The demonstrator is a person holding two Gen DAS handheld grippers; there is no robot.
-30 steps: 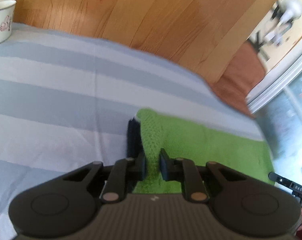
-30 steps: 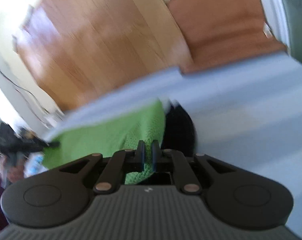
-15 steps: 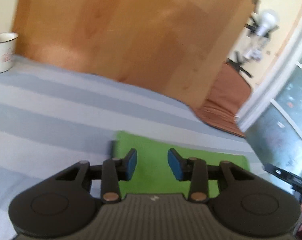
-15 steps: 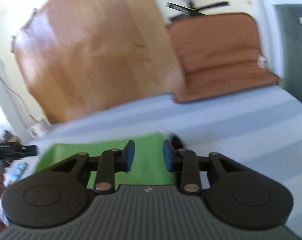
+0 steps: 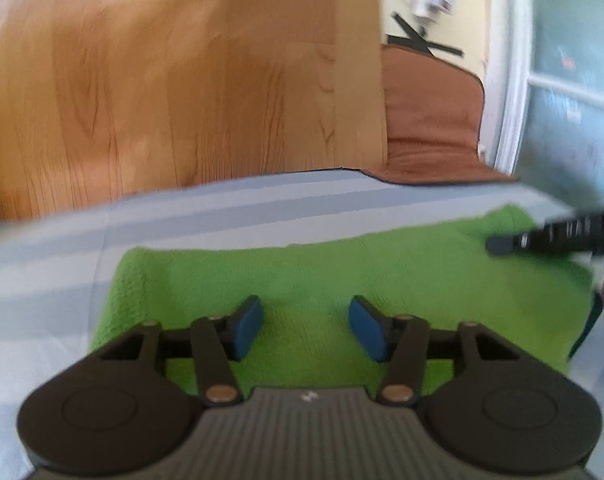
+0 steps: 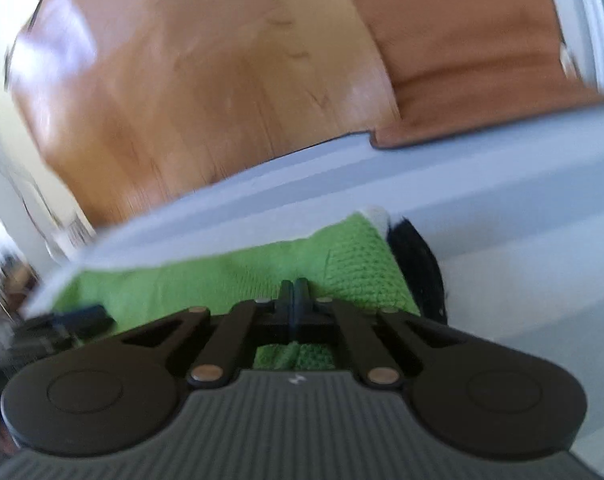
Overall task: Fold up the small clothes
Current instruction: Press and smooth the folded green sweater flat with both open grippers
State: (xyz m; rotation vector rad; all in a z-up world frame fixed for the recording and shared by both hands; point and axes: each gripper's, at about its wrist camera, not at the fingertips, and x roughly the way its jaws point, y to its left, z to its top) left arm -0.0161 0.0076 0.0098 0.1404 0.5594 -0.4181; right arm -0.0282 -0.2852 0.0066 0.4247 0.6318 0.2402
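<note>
A green knitted garment (image 5: 341, 272) lies flat on the striped blue-grey sheet (image 5: 222, 208). My left gripper (image 5: 305, 314) hovers over its near-left part with the jaws opening; the blue pads (image 5: 246, 328) stand apart and only the flat cloth shows beneath them. The right gripper's dark tip (image 5: 541, 236) reaches in over the garment's right end. In the right wrist view the green garment (image 6: 230, 280) has a black piece (image 6: 413, 264) at its right edge. My right gripper (image 6: 296, 292) is shut low over the cloth; I see no fold pinched between its fingers.
A wooden surface (image 5: 182, 80) rises behind the sheet. A brown cushion (image 5: 429, 120) sits at the back right beside a white frame (image 5: 509, 80). The other gripper (image 6: 82, 316) shows at the left edge of the right wrist view, near clutter.
My left gripper let go of the green cloth, opened and slid sideways over it. The right gripper opened, then shut again lower over the garment, which now lies flat.
</note>
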